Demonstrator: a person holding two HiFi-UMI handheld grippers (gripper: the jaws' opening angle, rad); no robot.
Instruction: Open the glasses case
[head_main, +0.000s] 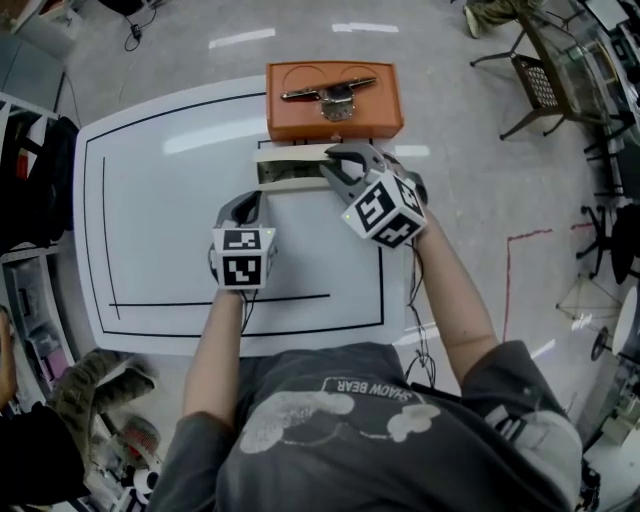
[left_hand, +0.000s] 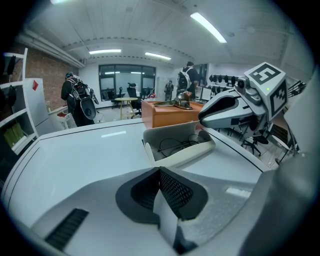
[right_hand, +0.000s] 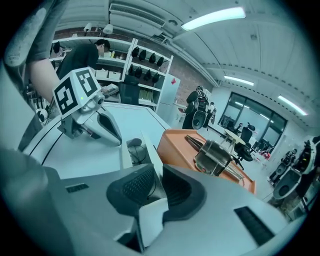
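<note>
the right gripper (right_hand: 155, 181) has its jaws pinched on the lid of the open case (left_hand: 182, 150), and the left gripper (left_hand: 160, 172) jaws are shut, empty.

open-plan lab: stocked shelving (right_hand: 145, 55), desks, chairs (head_main: 540, 85).

White table (head_main: 150, 200) (black lines on it) carries an orange box (head_main: 300, 118) and the open glasses case (head_main: 285, 160).
</note>
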